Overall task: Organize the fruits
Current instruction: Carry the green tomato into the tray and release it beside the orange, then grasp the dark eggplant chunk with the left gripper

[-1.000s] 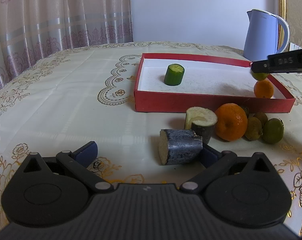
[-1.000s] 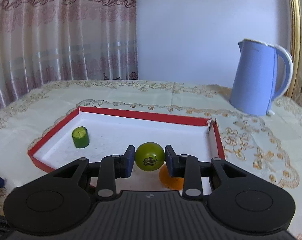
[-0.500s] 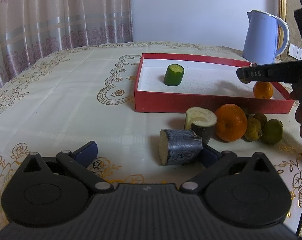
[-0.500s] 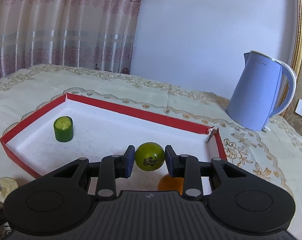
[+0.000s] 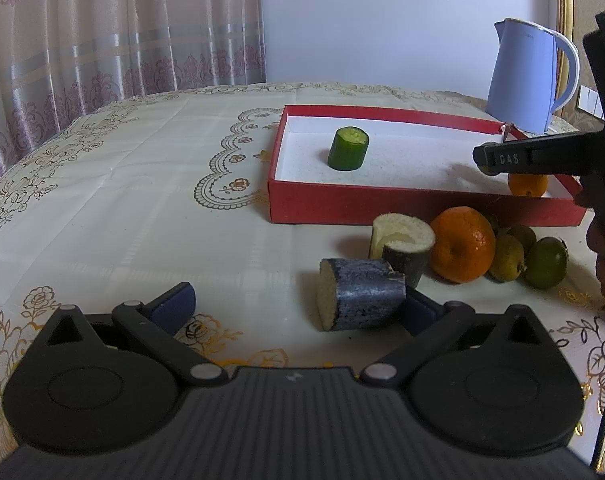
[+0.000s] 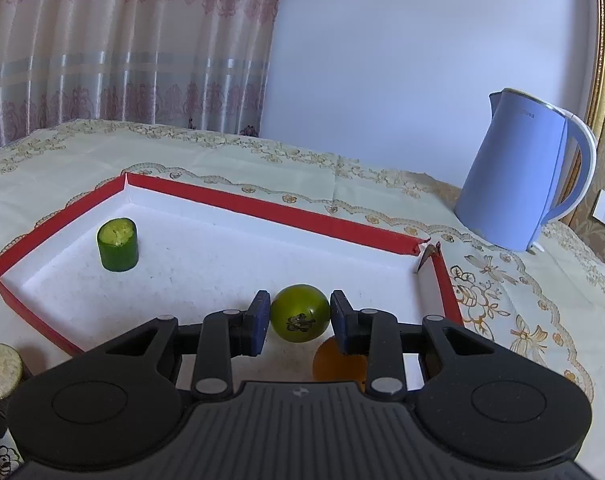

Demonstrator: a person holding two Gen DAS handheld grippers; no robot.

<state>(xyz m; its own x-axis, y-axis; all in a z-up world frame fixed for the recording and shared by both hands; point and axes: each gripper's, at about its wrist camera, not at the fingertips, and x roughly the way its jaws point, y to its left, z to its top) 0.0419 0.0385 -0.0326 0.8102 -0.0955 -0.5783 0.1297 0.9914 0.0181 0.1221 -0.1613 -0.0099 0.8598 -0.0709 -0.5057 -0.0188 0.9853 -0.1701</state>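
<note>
From the left wrist: left tool (image 5: 298, 304) is spread wide, low on the surface (image 5: 142, 208), with a dark cut chunk (image 5: 362, 300) against one finger. Leftover fruit pile (image 5: 498, 248) sits outside the red tray (image 5: 382, 204).

Right wrist view alone shows the right tool (image 6: 300, 318) clamped on the green fruit (image 6: 300, 313) over the tray (image 6: 262, 208). I'd lower it beside the orange (image 6: 334, 362) before letting go.

Left claw (image 5: 294, 304) wide apart (low), right claw (image 6: 300, 318) narrowed.

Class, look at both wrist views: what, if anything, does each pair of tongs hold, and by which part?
The right tongs grip the green fruit by its two opposite sides. The left tongs are open and hold nothing; a dark cut piece lies between them.
</note>
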